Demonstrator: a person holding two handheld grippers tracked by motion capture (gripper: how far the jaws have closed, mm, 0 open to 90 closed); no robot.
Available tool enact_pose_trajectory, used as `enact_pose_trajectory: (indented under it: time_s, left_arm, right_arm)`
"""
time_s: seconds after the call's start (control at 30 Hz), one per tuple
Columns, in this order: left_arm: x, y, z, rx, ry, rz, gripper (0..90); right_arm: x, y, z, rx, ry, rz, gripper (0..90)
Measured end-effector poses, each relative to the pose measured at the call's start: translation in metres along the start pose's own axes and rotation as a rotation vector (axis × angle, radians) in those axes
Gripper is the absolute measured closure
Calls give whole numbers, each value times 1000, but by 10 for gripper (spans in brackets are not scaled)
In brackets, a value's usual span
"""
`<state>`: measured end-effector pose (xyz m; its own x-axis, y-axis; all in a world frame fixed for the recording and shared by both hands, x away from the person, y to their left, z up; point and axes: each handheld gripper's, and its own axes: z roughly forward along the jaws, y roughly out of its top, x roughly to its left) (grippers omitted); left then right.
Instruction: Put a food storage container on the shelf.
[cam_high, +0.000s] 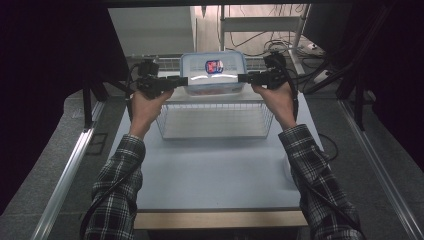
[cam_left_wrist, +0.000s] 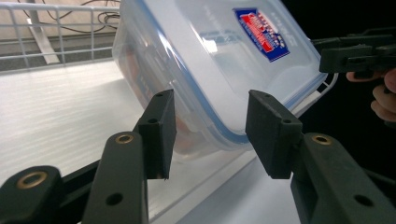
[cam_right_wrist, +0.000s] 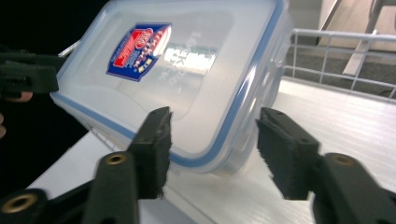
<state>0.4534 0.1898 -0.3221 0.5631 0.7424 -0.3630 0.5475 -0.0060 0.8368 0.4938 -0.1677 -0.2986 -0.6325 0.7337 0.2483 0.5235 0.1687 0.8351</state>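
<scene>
Now the left hand-held gripper (cam_high: 181, 80) pinches one end of the lidded plastic box (cam_high: 213, 72). Opposite, the right hand-held gripper (cam_high: 244, 77) pinches the other end, above the wire basket (cam_high: 215, 120).

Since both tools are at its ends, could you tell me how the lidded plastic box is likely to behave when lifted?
The plastic box looks rigid, so it should keep its shape. Its glossy lid and rounded corners may slip between pads. The reddish contents seen through the wall could shift if it tilts.

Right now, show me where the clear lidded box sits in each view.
High view: clear lidded box at top centre, behind the wire basket.
Left gripper view: upper centre, tilted, beyond the left claw.
Right gripper view: upper centre-left, beyond the right claw.
Shared landmark: red-and-blue lid label.
</scene>
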Motion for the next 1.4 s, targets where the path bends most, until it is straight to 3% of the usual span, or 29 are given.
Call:
enact_pose_trajectory:
  time_s: [0.23,0.37,0.57,0.6,0.63,0.83,1.03,1.17,1.2,1.4]
  left_arm:
    - [0,4,1,-2,30,9,515]
    - [3,8,3,-16,62,8,515]
    - [1,11,6,-12,87,32,500]
    - [-2,10,5,-15,106,65,490]
    - [-2,10,5,-15,106,65,472]
    - [-14,5,-4,-31,53,108,373]
    - [-26,-12,-12,-45,19,205,200]
    - [-27,-20,-15,-39,-5,225,154]
    - [-29,-26,-16,-40,0,256,151]
    - [-34,-42,-19,-34,-31,278,98]
  right_arm:
    - [0,1,-1,-6,-2,3,501]
    - [2,3,2,-32,-27,7,503]
    - [0,3,2,-35,-16,22,506]
    - [0,3,1,-39,-11,21,495]
    - [0,3,1,-39,-11,21,495]
    - [7,1,-10,-59,11,-54,409]
    - [18,-7,-19,-63,27,-106,300]
    - [20,-12,-23,-72,36,-121,256]
    - [21,-16,-24,-75,39,-135,230]
    - [25,-30,-27,-75,44,-174,179]
